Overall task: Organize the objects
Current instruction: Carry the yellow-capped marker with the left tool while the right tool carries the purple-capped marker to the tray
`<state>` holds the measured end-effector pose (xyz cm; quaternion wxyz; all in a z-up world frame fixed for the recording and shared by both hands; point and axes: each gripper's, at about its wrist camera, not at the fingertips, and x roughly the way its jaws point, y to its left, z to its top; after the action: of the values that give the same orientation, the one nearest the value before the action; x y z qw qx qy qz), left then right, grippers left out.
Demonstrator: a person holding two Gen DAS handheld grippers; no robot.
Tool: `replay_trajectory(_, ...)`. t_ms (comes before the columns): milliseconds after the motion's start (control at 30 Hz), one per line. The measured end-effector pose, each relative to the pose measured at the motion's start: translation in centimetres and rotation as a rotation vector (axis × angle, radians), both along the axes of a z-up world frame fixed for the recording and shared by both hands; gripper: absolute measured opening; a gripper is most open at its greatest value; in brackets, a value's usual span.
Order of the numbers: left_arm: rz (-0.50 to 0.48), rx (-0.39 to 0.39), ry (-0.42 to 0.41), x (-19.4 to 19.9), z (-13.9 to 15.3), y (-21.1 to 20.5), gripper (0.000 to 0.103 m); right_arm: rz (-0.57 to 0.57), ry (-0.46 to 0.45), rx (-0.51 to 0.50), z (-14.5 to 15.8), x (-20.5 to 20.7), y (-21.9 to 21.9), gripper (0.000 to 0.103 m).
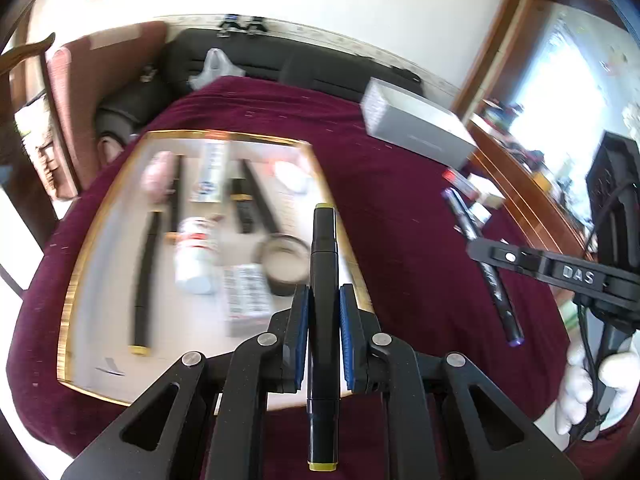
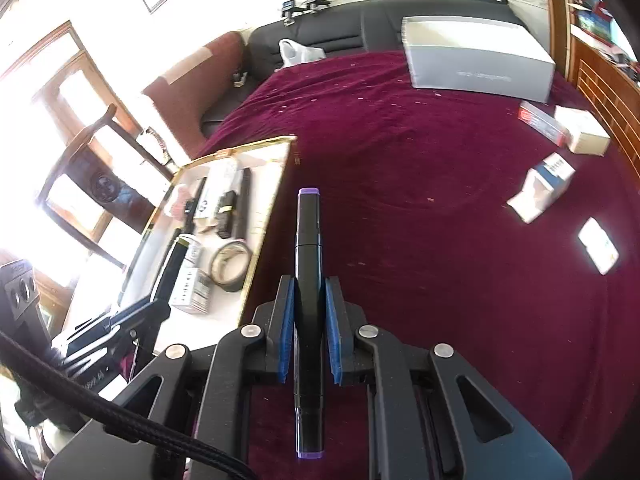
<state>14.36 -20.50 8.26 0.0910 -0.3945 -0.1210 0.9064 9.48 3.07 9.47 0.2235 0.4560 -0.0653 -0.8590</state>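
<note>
Blue-padded fingers of the left gripper [image 1: 324, 332] are clamping a black marker with yellow end caps [image 1: 323, 280] about its middle, holding it lengthwise above the near right edge of the gold-rimmed white tray [image 1: 70, 304]. Off to the right of that tray, the right gripper [image 2: 307, 334] is pinching a black marker with purple end caps [image 2: 308, 264] the same way, hovering over the maroon velvet cloth [image 2: 440, 240] just beside the tray's rim. Inside the tray, a roll of tape [image 1: 283, 262], a white bottle [image 1: 196, 254], a small printed box [image 1: 246, 294] and several black markers are already lying close together. Well beyond the tray, a long grey box [image 2: 480, 56] and small cartons [image 2: 542, 186] are waiting on the cloth. Judging by the crowding, the yellow-capped marker is likely to land on the tape roll and tip, or roll over the low rim, if released too near the edge; the two tools, working side by side, are also risking a knock.
</note>
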Motion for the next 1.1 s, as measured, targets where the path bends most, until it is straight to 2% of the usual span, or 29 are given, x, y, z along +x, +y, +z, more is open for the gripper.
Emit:
replay_trajectory(233, 0.121, -0.028, -0.009, -0.3, -1.1, -5.7, 0.012, 0.072, -0.016, 0.01, -0.1, -0.9, -4.6, 0.013)
replay_trajectory(400, 0.157, -0.012, -0.045, -1.0, -2.9, -7.8, 0.012, 0.114, -0.035, 0.014, -0.8, -1.4, -7.6, 0.013)
replay_trajectory(700, 0.168, 0.021, -0.088, -2.8, -4.5, -9.8, 0.012, 0.147, -0.051, 0.067, -2.2, -3.5, -12.2, 0.013)
replay_trajectory(1100, 0.145, 0.022, -0.171, -5.2, -6.0, -9.9, 0.012, 0.12, -0.102, 0.156, -4.8, -8.1, -14.3, 0.013)
